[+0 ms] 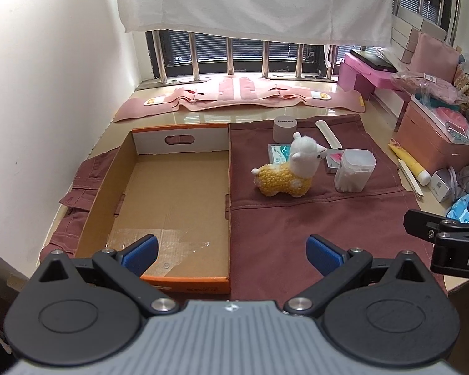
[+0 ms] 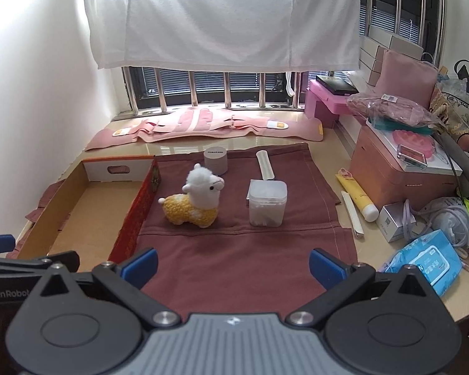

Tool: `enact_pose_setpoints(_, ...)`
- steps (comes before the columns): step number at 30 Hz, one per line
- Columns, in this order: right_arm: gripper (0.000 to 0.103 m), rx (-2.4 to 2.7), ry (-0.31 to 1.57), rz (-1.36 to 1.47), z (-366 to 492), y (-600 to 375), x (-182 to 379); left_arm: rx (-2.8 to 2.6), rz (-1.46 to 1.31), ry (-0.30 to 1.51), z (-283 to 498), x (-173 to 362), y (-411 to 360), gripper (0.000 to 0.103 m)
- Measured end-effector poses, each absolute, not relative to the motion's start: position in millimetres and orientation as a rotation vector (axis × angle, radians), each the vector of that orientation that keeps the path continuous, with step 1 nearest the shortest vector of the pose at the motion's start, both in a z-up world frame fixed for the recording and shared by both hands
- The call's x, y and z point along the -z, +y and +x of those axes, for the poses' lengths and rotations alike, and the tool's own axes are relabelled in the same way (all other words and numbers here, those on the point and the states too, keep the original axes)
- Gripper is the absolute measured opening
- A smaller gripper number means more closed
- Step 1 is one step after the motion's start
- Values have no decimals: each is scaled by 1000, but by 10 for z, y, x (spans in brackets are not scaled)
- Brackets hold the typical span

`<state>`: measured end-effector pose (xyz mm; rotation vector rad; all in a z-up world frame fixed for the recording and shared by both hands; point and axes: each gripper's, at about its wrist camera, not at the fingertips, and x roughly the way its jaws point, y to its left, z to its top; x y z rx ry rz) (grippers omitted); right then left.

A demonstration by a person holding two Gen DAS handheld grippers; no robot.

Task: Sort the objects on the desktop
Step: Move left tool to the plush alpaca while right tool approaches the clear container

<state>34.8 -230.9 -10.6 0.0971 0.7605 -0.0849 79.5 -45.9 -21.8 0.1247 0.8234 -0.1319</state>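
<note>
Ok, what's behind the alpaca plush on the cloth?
Behind the alpaca plush, the left wrist view shows a teal-printed flat packet and a pink-labelled packet, both partly covered by its head. Farther back stands a grey round tin. What else its body hides can't be seen.

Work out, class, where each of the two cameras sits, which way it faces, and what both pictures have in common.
Left wrist view: sits behind the open left claw, facing the window, above the cardboard box; the right claw intrudes at its right edge.
Right wrist view: sits behind the open right claw, facing the window above the maroon cloth; the left claw shows at its left edge.
Both show the alpaca toy and the cotton swab container.
</note>
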Motion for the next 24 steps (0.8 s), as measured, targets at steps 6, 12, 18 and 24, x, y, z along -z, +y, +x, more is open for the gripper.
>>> enact_pose_setpoints(6, 103, 81, 767, 88, 537, -2504, 171, 136, 139, 828, 1002, 276, -670, 103)
enact_pose_setpoints(12, 103, 72, 770, 74, 801, -2697, 255, 131, 142, 830, 1265, 369, -862, 103)
enact_pose_setpoints(18, 103, 63, 787, 58, 1123, -2888, 396, 132, 146, 828, 1548, 481, -1054, 103)
enact_pose_setpoints(24, 103, 42, 797, 49, 1416, -3061, 562, 126, 158, 845, 1835, 630, -1268, 103)
